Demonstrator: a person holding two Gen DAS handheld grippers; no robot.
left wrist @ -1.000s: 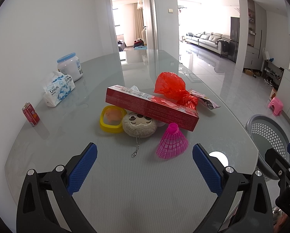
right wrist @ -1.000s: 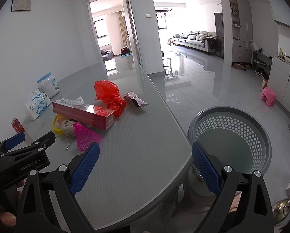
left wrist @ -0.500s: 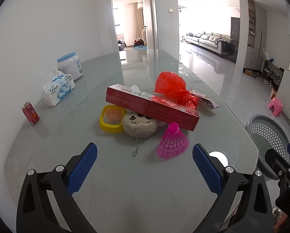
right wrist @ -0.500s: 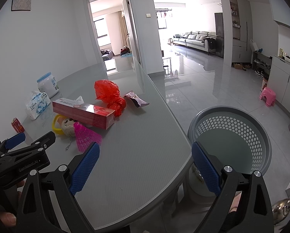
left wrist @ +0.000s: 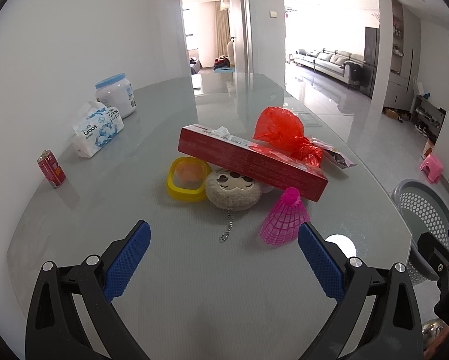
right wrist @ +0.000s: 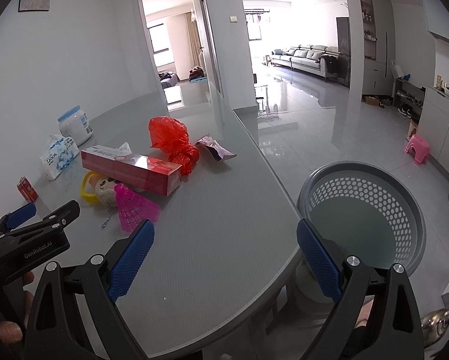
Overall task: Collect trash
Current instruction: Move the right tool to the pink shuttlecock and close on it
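A pile sits mid-table: a long red box (left wrist: 251, 163) rests on a plush keychain (left wrist: 233, 190) and a yellow ring case (left wrist: 187, 180). Behind lie a red plastic bag (left wrist: 284, 136) and a snack wrapper (left wrist: 332, 154); a pink shuttlecock (left wrist: 284, 217) stands in front. My left gripper (left wrist: 223, 250) is open and empty, short of the pile. My right gripper (right wrist: 223, 249) is open and empty over the table's right edge, beside the grey mesh bin (right wrist: 362, 210) on the floor. The box (right wrist: 131, 169), bag (right wrist: 173, 144) and wrapper (right wrist: 214, 148) show in the right wrist view.
A red can (left wrist: 52, 169), a tissue pack (left wrist: 97, 129) and a white jar with blue lid (left wrist: 115, 94) stand along the table's left side by the wall. A pink stool (right wrist: 416, 148) stands on the floor at right. The left gripper shows in the right wrist view (right wrist: 29, 234).
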